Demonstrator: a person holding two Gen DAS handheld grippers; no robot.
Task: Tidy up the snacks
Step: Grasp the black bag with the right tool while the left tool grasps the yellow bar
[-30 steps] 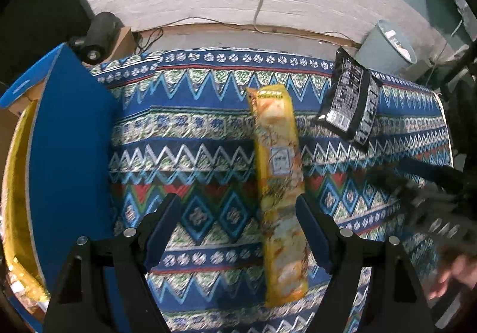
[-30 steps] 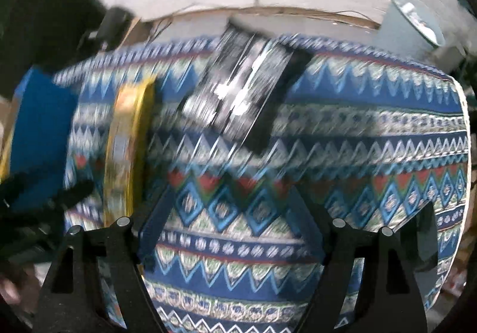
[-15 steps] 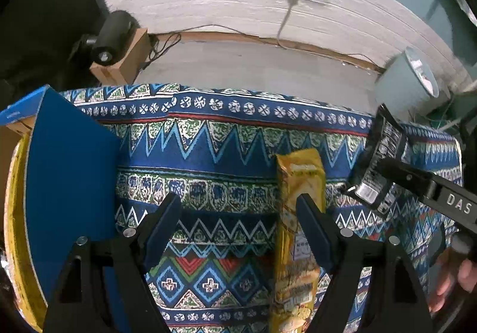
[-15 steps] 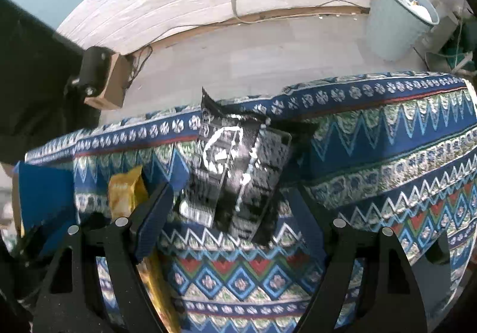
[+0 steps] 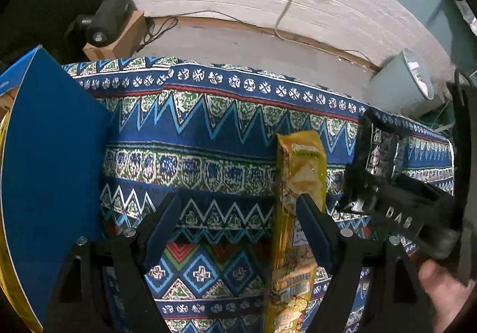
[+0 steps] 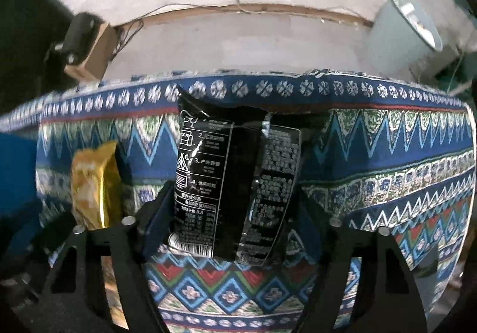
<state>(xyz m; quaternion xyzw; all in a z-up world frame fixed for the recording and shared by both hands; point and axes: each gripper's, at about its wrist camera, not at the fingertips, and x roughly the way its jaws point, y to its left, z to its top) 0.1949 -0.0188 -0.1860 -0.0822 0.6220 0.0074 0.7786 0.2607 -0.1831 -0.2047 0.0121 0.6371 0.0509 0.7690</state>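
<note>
Presently, right tongs (image 6: 235, 213): jaws have just been narrowing around the black snack bag (image 6: 232, 184), which stands between them; whether the pads already press on it cannot be told.
Left tongs (image 5: 238, 225): wide, nothing gripped; the right finger overlaps the yellow snack pack (image 5: 298, 184).
Black snack bag: on the patterned cloth (image 6: 387, 160) of the desk, near the far edge, at 12 o'clock from the right tongs.
Yellow snack pack: long, lying lengthwise on the cloth, at 9 o'clock of the black bag, apart from it.
Blue box (image 5: 50, 169): at 9 o'clock in the left wrist view.
Bin (image 5: 399, 85): on the floor at 2 o'clock.
</note>
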